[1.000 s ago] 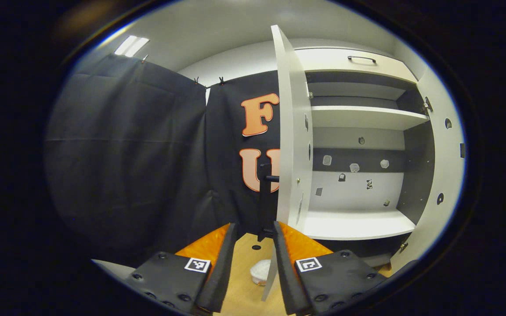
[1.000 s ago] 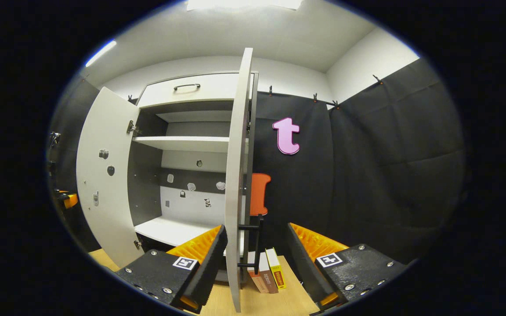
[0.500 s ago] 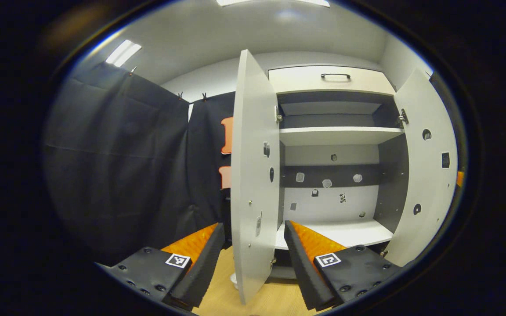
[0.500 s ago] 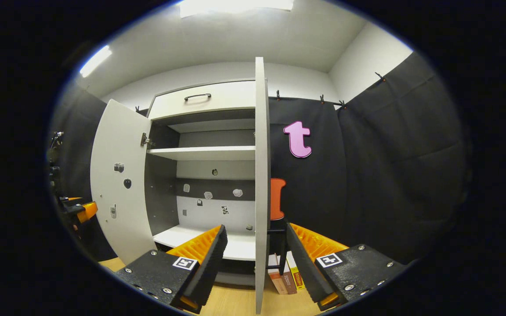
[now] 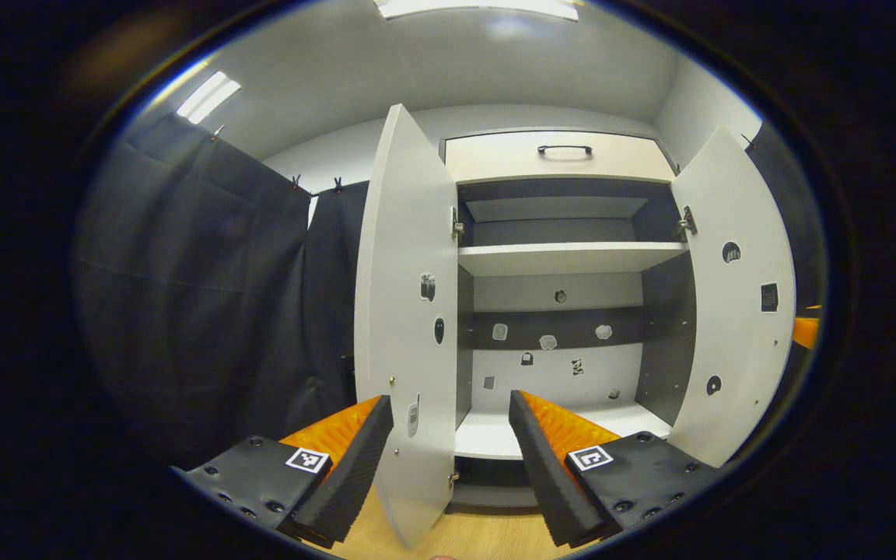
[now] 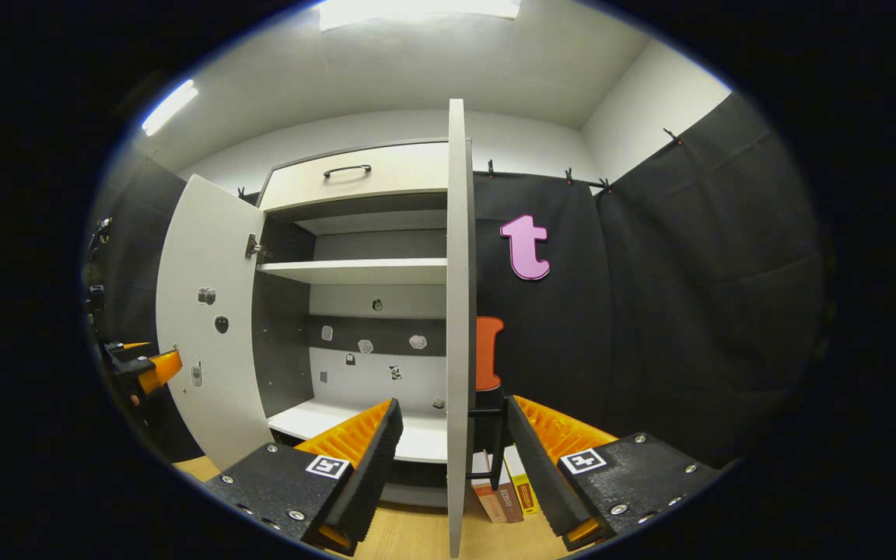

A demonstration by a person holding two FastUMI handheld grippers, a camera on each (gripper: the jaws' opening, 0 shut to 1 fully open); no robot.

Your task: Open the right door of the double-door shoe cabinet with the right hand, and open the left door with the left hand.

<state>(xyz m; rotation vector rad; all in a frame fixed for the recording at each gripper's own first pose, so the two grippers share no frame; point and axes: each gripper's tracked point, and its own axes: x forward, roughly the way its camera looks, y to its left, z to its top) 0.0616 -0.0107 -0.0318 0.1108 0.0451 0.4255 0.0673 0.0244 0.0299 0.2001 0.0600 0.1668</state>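
The white shoe cabinet [image 5: 572, 257] stands with both doors swung out and its shelves bare. In the left gripper view the left door [image 5: 409, 311] shows its inner face, and its lower edge lies in line with the gap of my open left gripper [image 5: 448, 398], touching neither finger. The right door [image 5: 736, 311] stands wide at the right. In the right gripper view the right door [image 6: 457, 311] is edge-on between the spread fingers of my open right gripper [image 6: 453, 403], with its black handle [image 6: 495, 432] just right of the edge. The left door [image 6: 207, 334] and left gripper [image 6: 145, 369] show at far left.
A closed drawer with a black handle [image 5: 565, 149] tops the cabinet. Several books [image 6: 502, 490] stand on the wooden floor behind the right door. Black cloth walls close in on both sides. The floor in front of the cabinet is light wood [image 5: 479, 537].
The left gripper has drawn back and turned toward the cabinet, so the left door now shows its inner face, swung wider. The right gripper backed off slightly; its door stays edge-on.
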